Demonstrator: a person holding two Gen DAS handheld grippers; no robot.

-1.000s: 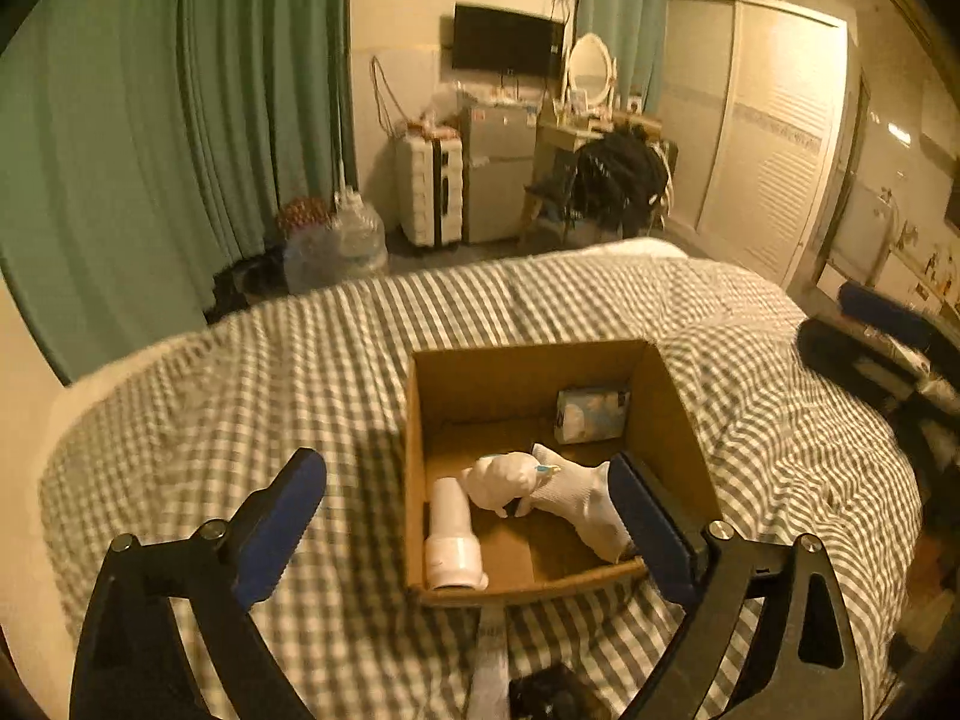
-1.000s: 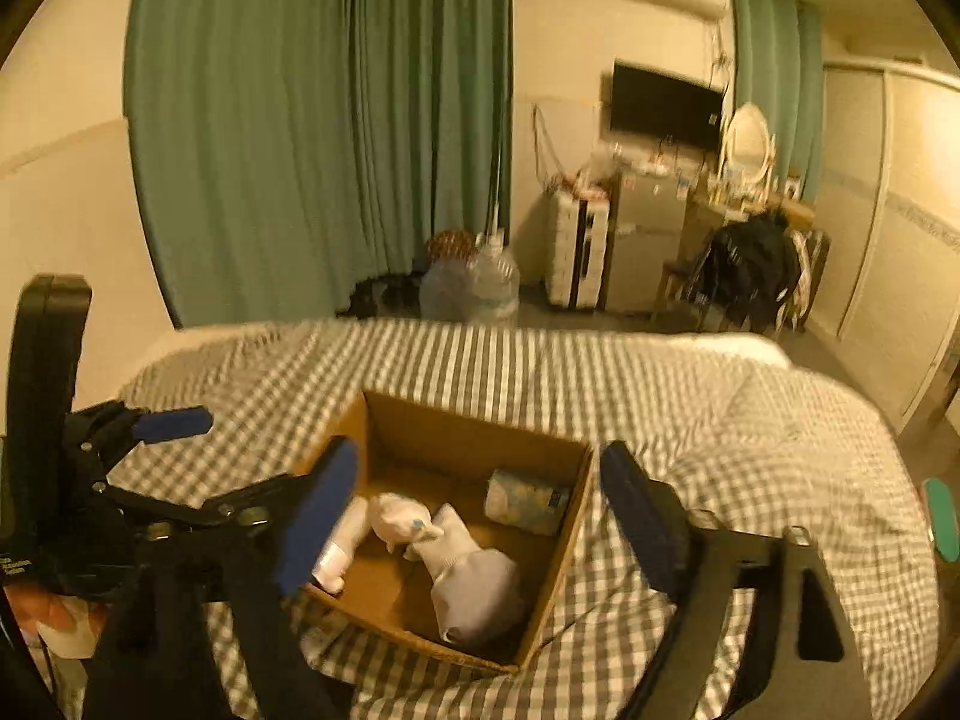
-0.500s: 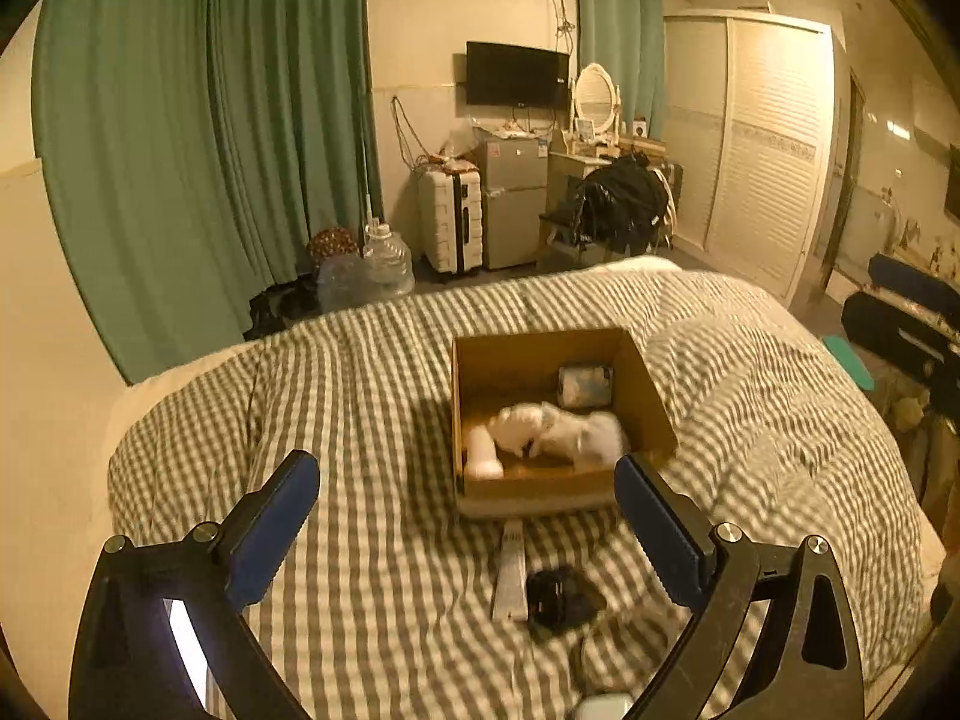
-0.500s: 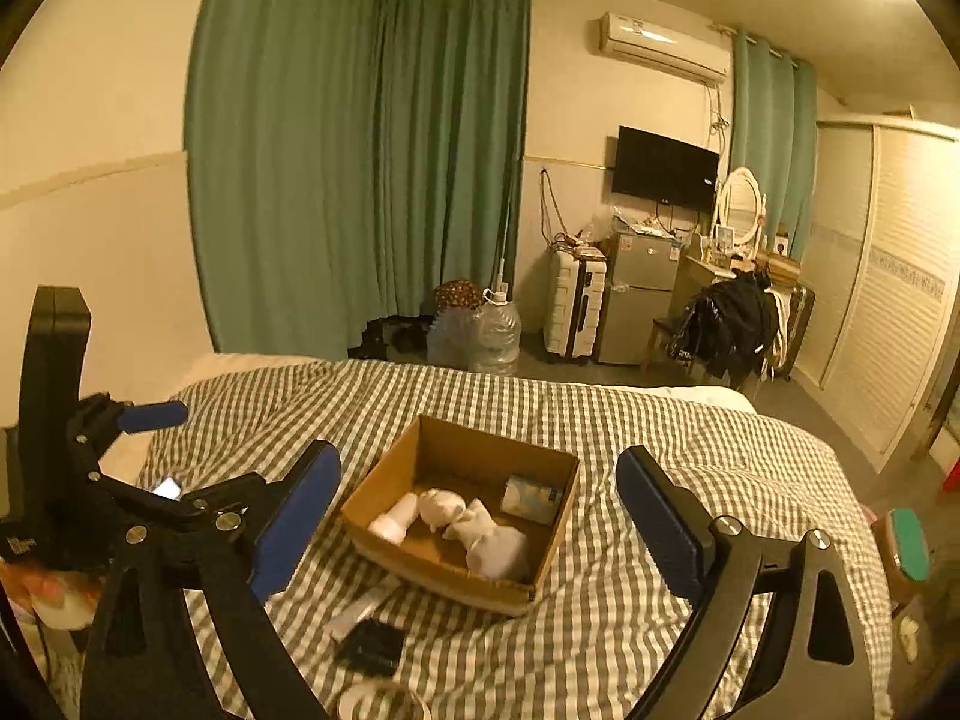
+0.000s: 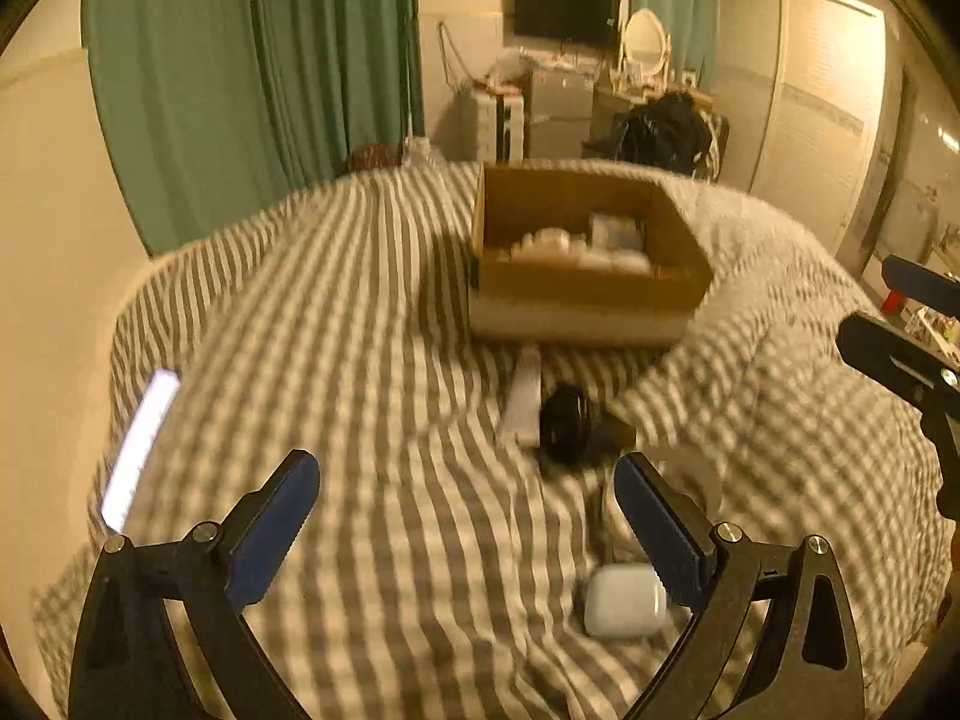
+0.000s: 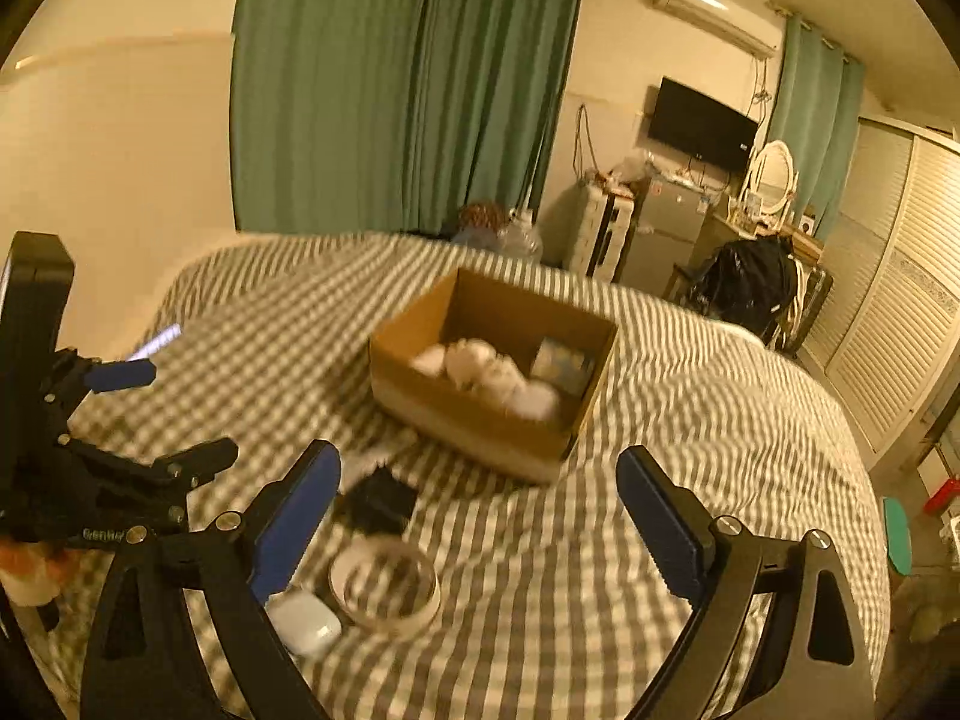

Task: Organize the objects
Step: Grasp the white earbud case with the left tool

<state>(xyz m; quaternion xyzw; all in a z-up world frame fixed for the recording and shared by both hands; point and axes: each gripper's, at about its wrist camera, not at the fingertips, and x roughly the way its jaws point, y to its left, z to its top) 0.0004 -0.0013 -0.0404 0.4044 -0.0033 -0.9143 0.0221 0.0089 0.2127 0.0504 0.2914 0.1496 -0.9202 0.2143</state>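
Bedding in a grey-and-white check covers the bed [image 6: 690, 480], and everything I have to sort lies on it. Beyond both sets of fingers sits the cardboard box [image 5: 585, 294], open-topped, already holding some white bundled things and a small pale packet; blur keeps me from naming them further.

I judge that I am between placements, with loose items left to collect. My left gripper [image 5: 465, 516] has its fingers spread wide and nothing between them; my right gripper [image 6: 480, 504] is equally wide and empty.

Between the box and my left fingers lie a flat white strip [image 5: 523, 405] and, touching it, a black object [image 5: 567, 429]. A ring of clear tape [image 6: 384, 591] rests just ahead of my right gripper's left finger. Smallest is the white earbud case [image 5: 624, 600], which lies just inside my left gripper's right finger, near its base.

The case looks the natural next pick for the left side. That calls for drawing back or shifting sideways until the case sits midway between the pads, then lowering and closing gently. It is smooth and rounded on soft bedding, so I expect it could slip or sink.
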